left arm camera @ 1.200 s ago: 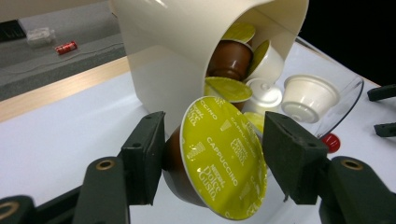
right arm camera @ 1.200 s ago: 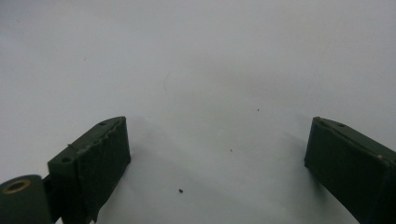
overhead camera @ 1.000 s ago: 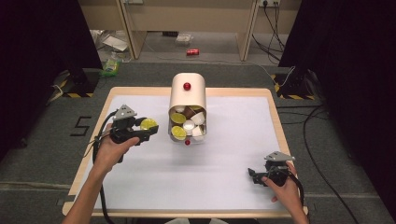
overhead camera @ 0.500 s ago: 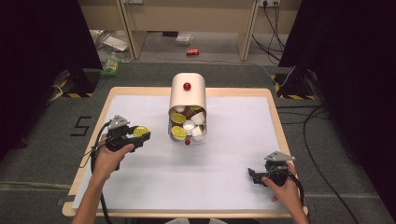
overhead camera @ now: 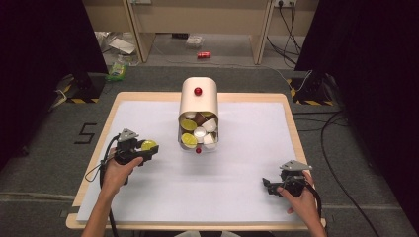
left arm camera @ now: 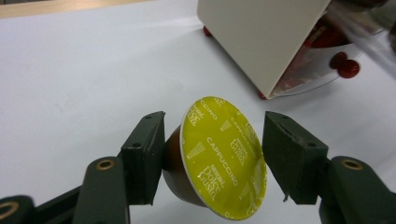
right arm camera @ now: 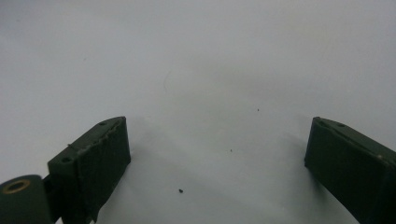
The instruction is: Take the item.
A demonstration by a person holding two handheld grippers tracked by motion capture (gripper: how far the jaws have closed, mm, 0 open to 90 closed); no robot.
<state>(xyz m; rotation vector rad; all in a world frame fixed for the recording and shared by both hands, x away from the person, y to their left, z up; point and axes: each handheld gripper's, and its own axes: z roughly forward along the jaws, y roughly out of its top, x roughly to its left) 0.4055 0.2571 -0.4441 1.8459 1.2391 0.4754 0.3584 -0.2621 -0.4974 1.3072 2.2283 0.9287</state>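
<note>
Left gripper point(left arm camera: 212, 158) grips a yellow capsule point(left arm camera: 219, 156) by its body, foil lid tilted toward the camera, left of the tipped holder point(overhead camera: 198, 104), clear of the table point(overhead camera: 257, 163). Right gripper point(right arm camera: 217, 158) rests released and empty near the table's right corner, likely on standby.

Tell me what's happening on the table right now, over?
Left hand-held gripper shut on yellow capsule, beside the holder. Right hand-held gripper open, nothing between its jaws, over white sheet. Nothing in the way.
</note>
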